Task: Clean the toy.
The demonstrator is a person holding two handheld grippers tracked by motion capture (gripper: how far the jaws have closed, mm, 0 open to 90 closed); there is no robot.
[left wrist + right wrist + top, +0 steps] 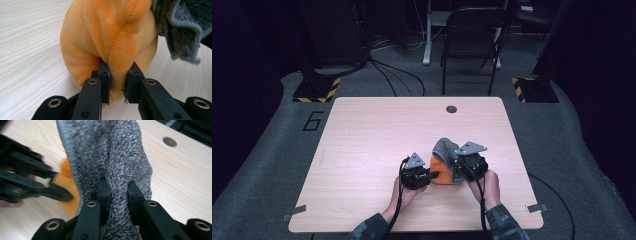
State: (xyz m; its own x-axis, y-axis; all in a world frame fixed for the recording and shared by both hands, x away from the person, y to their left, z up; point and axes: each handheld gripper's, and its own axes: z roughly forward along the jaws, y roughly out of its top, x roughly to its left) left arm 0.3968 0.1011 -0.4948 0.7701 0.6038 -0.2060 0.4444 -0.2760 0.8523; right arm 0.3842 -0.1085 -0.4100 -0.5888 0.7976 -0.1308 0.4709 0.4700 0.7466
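Observation:
An orange plush piece with a grey fuzzy cloth over it stands near the table's front middle. My left gripper is shut on a fold of the orange plush, pinching it between both pads. My right gripper is shut on the grey cloth, which bunches up between its jaws. In the right gripper view the left gripper reaches in from the left against the orange plush. A grey flap hangs at the right of the left gripper view.
The light wooden table has a round cable hole near its far edge. A folding chair stands beyond the table on the grey floor. Hazard-striped bases sit at both far corners.

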